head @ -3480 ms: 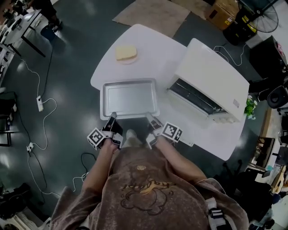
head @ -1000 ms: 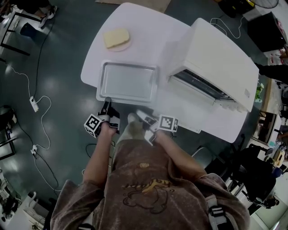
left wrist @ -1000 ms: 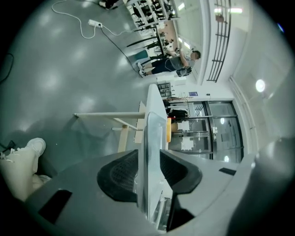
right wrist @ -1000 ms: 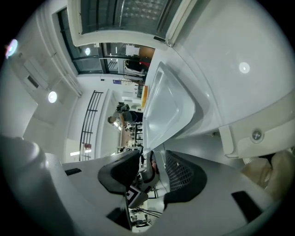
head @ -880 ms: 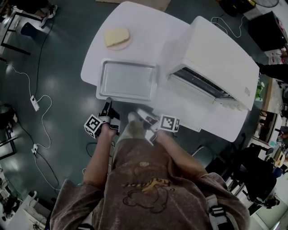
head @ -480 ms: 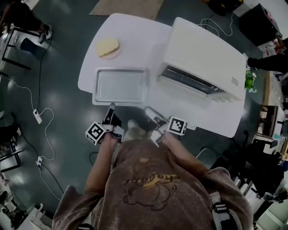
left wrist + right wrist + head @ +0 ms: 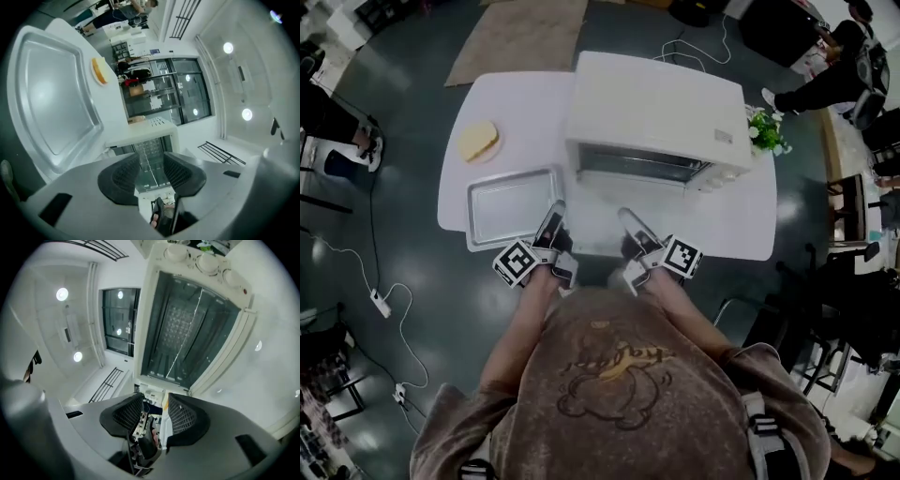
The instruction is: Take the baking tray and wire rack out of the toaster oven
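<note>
The silver baking tray [image 7: 514, 204] lies flat and empty on the white table [image 7: 741, 220], left of the white toaster oven [image 7: 661, 108]. The oven's dark cavity [image 7: 187, 333] faces me, its door [image 7: 600, 211] folded down. A thin bright wire [image 7: 185, 341] crosses the cavity; I cannot make out the whole rack. My left gripper [image 7: 551, 220] hovers by the tray's right near corner, open and empty; its jaws have just opened a little wider. My right gripper [image 7: 630, 221] is open and empty in front of the oven's mouth. In the left gripper view [image 7: 151, 161] the tray [image 7: 51, 93] stands at left.
A slice of bread on a plate [image 7: 478, 141] sits at the table's far left corner. A small potted plant [image 7: 766, 131] stands right of the oven. The oven's knobs [image 7: 206, 261] line its right side. A cable [image 7: 384, 300] trails on the floor.
Both grippers have left the tray's near edge and moved right and up to the oven's front. The tray has stayed on the table. My head view has swung round to face the oven.
</note>
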`<state>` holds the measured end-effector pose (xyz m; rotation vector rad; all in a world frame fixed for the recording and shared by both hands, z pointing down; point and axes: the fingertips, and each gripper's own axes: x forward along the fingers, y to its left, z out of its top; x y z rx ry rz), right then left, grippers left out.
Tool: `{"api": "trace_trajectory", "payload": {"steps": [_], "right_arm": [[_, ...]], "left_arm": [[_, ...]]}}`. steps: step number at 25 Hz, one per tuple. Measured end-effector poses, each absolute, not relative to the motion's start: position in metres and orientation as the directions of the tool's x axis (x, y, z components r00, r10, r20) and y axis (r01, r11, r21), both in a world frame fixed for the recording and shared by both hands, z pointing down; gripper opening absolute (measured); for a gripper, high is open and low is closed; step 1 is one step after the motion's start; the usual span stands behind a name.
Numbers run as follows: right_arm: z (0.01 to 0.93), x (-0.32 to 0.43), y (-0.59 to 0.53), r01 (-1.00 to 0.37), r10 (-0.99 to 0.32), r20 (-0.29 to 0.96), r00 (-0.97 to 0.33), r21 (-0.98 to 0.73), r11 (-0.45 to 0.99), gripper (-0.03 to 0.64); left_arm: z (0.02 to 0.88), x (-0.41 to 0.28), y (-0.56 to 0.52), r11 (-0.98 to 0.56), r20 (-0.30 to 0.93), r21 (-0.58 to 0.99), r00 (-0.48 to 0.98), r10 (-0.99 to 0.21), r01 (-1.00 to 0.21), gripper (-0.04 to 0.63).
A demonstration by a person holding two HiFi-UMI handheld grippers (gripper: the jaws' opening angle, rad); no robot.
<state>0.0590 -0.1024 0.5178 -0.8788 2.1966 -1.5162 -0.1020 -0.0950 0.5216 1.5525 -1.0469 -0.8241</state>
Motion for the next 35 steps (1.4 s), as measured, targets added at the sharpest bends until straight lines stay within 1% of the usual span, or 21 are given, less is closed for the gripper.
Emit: {"api": "trace_trajectory", "payload": {"steps": [4, 7, 12, 16, 23, 26, 30, 33, 35], "right_arm": [[0.513, 0.094, -0.110, -0.314, -0.725, 0.055, -0.686, -0.922, 0.228, 0.153], [0.520, 0.117, -0.114, -0.340, -0.766, 0.087, -0.637, -0.924, 0.178, 0.153], [0.526, 0.150, -0.133, -0.327, -0.810, 0.099, -0.578, -0.938, 0.119, 0.153], [0.535, 0.166, -0.153, -0.311, -0.831, 0.112, -0.545, -0.947, 0.076, 0.153], [0.547, 0.187, -0.197, -0.246, -0.870, 0.070, -0.489, -0.967, 0.061, 0.150], [0.553, 0.200, -0.215, -0.245, -0.889, 0.076, -0.451, -0.969, 0.042, 0.143], [0.556, 0.204, -0.234, -0.238, -0.896, 0.082, -0.436, -0.971, 0.028, 0.137], [0.557, 0.201, -0.246, -0.242, -0.894, 0.088, -0.439, -0.970, 0.023, 0.135], [0.555, 0.197, -0.252, -0.226, -0.888, 0.077, -0.454, -0.974, 0.031, 0.127]], "left_arm": [[0.513, -0.067, -0.117, -0.114, -0.002, 0.969, 0.450, -0.893, -0.221, 0.137], [0.511, -0.047, -0.131, -0.129, -0.001, 0.964, 0.483, -0.875, -0.233, 0.137], [0.515, -0.017, -0.158, -0.128, 0.016, 0.960, 0.506, -0.863, -0.248, 0.137], [0.526, -0.012, -0.179, -0.110, 0.034, 0.956, 0.476, -0.879, -0.271, 0.137], [0.546, -0.017, -0.208, -0.075, 0.045, 0.954, 0.387, -0.921, -0.290, 0.135], [0.553, -0.015, -0.223, -0.065, 0.051, 0.954, 0.371, -0.927, -0.294, 0.135], [0.557, -0.015, -0.236, -0.056, 0.058, 0.951, 0.355, -0.933, -0.303, 0.135], [0.560, -0.017, -0.243, -0.041, 0.062, 0.955, 0.336, -0.940, -0.294, 0.122], [0.561, -0.019, -0.247, -0.033, 0.065, 0.957, 0.324, -0.944, -0.288, 0.099]]}}
